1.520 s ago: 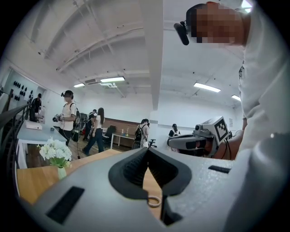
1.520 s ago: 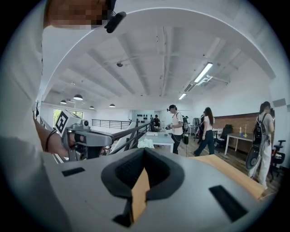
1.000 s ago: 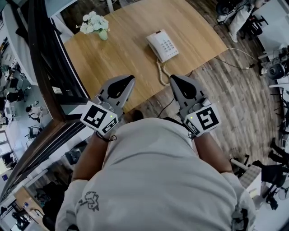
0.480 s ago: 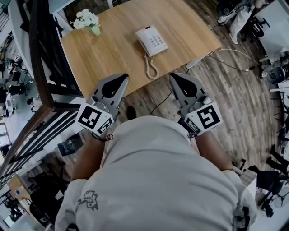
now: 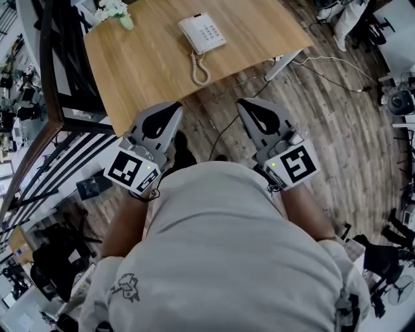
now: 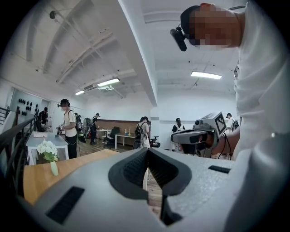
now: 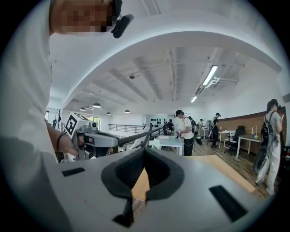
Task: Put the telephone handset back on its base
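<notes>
Hovering well short of the telephone point(image 5: 202, 32) on the table point(image 5: 142, 61), left gripper point(image 5: 174, 108) and right gripper point(image 5: 244, 104) closed (both empty).

The telephone point(image 5: 202, 32) sits on the table point(image 5: 149, 58), at its right half, with the coiled cord point(image 5: 198, 69) lying in front of it, towards the table's near edge. The flower vase point(image 5: 117, 11) stands at the table's far left corner. A railing point(image 5: 55, 78) runs along the table's left side. The left gripper point(image 5: 171, 107) and right gripper point(image 5: 245, 104) are side by side over the floor point(image 5: 324, 117), in front of the table and well apart from the telephone. A cable point(image 5: 331, 59) lies on the floor to the table's right.
</notes>
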`<action>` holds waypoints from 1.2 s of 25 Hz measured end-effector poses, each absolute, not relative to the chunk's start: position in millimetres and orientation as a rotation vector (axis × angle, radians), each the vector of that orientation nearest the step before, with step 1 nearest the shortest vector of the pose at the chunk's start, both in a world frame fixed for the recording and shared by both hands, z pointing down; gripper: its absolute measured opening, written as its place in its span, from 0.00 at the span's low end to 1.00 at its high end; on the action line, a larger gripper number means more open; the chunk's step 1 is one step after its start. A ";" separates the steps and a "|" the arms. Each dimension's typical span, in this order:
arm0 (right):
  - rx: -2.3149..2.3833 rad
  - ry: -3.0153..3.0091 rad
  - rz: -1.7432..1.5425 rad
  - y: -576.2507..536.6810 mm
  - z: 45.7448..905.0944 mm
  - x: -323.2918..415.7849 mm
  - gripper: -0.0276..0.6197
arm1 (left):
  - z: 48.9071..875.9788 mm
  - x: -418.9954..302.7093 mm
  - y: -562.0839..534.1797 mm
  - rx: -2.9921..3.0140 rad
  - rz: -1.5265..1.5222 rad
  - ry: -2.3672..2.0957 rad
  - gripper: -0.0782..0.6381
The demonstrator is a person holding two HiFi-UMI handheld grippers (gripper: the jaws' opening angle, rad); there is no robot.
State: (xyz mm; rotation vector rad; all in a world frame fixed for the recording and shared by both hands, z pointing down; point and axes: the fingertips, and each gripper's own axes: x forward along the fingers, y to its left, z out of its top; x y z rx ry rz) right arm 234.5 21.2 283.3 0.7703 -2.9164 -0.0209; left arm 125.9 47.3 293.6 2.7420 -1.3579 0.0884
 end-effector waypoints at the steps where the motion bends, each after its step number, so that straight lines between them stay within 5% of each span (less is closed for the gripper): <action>1: 0.750 -2.917 -0.020 27.2 285.9 238.2 0.05 | 295.0 131.5 54.3 2.742 0.107 -1.357 0.12; 30: 0.896 -2.888 -0.018 210.0 286.1 177.8 0.05 | 268.8 58.5 236.2 2.808 0.036 -1.259 0.12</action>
